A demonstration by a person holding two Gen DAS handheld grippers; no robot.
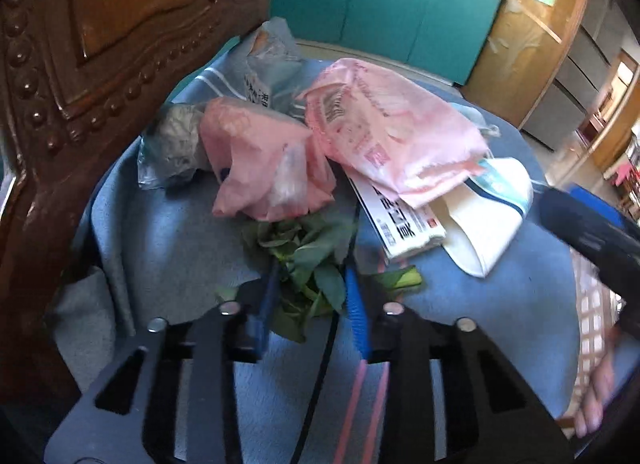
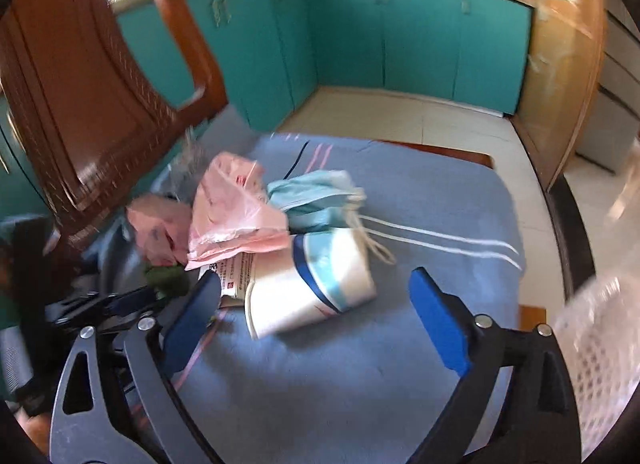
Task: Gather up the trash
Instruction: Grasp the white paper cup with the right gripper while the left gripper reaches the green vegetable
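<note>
**Ana:** Left claw [image 1: 310, 296] is down over the green leaves [image 1: 304, 260], its blue pads close together with the leaves bunched between them. It looks clamped on them, though I can't see for certain that both pads press.

**Ben:** And the right claw [image 2: 316, 308]?

**Ana:** Wide apart, nothing in it, hovering just in front of the paper cup [image 2: 312, 288] that lies on its side on the blue cloth [image 2: 420, 208].

**Ben:** So how much is collected?

**Ana:** Hardly anything, by my reckoning. The whole heap sits on the cloth beside the wooden chair back [image 1: 100, 64]: two pink bags [image 1: 384, 132], a clear bag [image 1: 172, 148], a printed carton [image 1: 400, 224] tucked under the pink one, and a blue face mask [image 2: 316, 196] touching the cup.

**Ben:** Any bin in sight?

**Ana:** A white basket [image 2: 600, 344] blurs past the right edge; possibly that's it, but I can't tell. Leaves first, then everything else remains.
</note>
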